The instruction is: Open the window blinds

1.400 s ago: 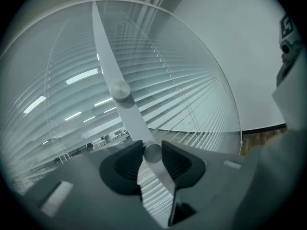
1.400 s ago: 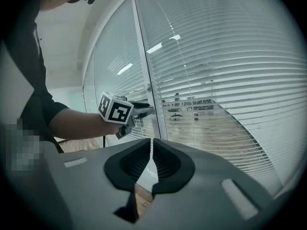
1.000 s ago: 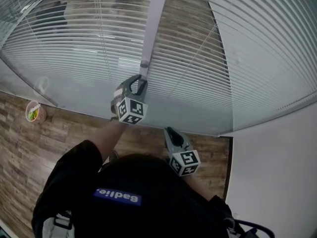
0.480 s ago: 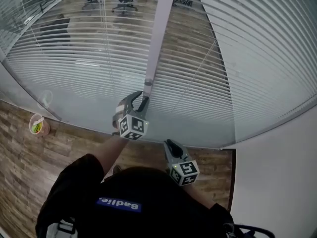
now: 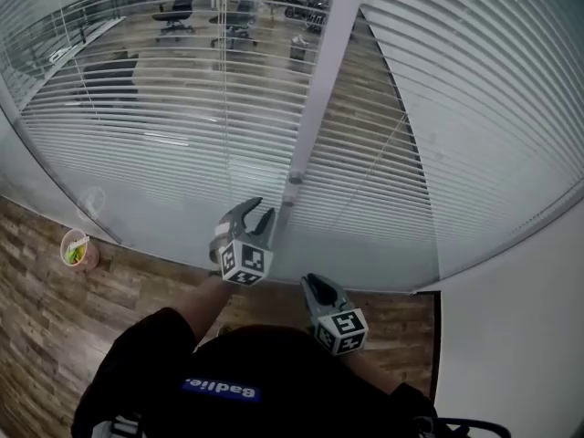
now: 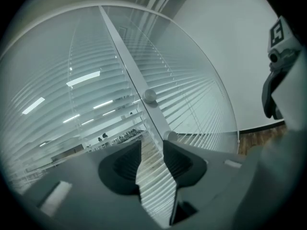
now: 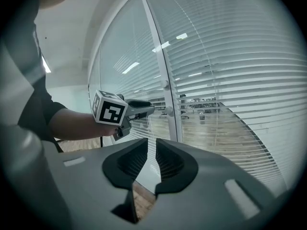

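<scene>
Change first: over the last second we see the left gripper [image 5: 258,211] come off the mullion [image 5: 319,89]. It sat right under the mullion's knob end. Now its tips are just left of and below that spot, with a clear gap. The head view also lifted, so more of the office beyond the glass shows. The right gripper [image 5: 312,283] trailed along, staying below and right of the mullion's foot, close to the person.

Jaws: the left ones stand well apart with nothing in them. Through the gap we see only slats. The lower knob [image 6: 170,136] sits just past one tip and the upper knob [image 6: 149,96] is further up the mullion; neither is touched. The right jaws are nearly together, a thin slit, empty.

Our read: no knob is in hand, so no slat-turning is going on right now. Left of the mullion, the left blind [image 5: 164,126] already lets the chairs [image 5: 205,12] show through, so we judge it tilted open. Right of the mullion, the right blind [image 5: 484,108] reads solid white, likely still closed. Task part done at best. We can't tell whether the left gripper is leaving or re-lining.

Orientation: slats on both sides run level, long axis across the pane, away from the mullion. The stacks hang vertical, parallel to the mullion. Both knobs stick out from the mullion toward us.
</scene>
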`<control>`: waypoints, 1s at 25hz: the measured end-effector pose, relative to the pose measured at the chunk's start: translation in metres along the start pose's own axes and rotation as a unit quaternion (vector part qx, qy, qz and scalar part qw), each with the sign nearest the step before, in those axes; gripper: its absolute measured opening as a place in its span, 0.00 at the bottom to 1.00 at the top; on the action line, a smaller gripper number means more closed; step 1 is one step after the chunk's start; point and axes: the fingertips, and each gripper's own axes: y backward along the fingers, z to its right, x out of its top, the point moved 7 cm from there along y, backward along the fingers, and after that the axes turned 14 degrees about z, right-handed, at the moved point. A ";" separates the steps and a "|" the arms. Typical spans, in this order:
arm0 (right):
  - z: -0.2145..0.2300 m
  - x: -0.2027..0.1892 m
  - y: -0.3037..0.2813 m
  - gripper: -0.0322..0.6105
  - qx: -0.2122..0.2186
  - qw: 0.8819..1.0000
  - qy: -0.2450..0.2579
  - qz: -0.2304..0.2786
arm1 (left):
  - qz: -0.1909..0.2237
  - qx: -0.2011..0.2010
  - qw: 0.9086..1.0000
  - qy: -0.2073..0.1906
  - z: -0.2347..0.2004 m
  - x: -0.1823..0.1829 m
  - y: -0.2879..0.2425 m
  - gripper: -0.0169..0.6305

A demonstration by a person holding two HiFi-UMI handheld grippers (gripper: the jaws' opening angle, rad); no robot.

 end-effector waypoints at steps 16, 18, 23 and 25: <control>-0.056 -0.012 0.008 0.14 -0.050 0.998 0.000 -0.026 | 0.013 -0.039 0.999 0.033 -0.013 -0.018 0.035 0.24; -0.064 -0.011 0.011 0.14 -0.057 0.998 0.000 -0.032 | 0.018 -0.045 0.998 0.043 -0.011 -0.016 0.040 0.24; -0.080 -0.008 0.020 0.13 -0.063 0.997 0.005 -0.040 | 0.031 -0.056 0.995 0.070 -0.004 -0.006 0.056 0.23; -0.080 -0.009 0.019 0.14 -0.063 0.997 0.002 -0.043 | 0.031 -0.059 0.994 0.084 0.000 -0.008 0.060 0.22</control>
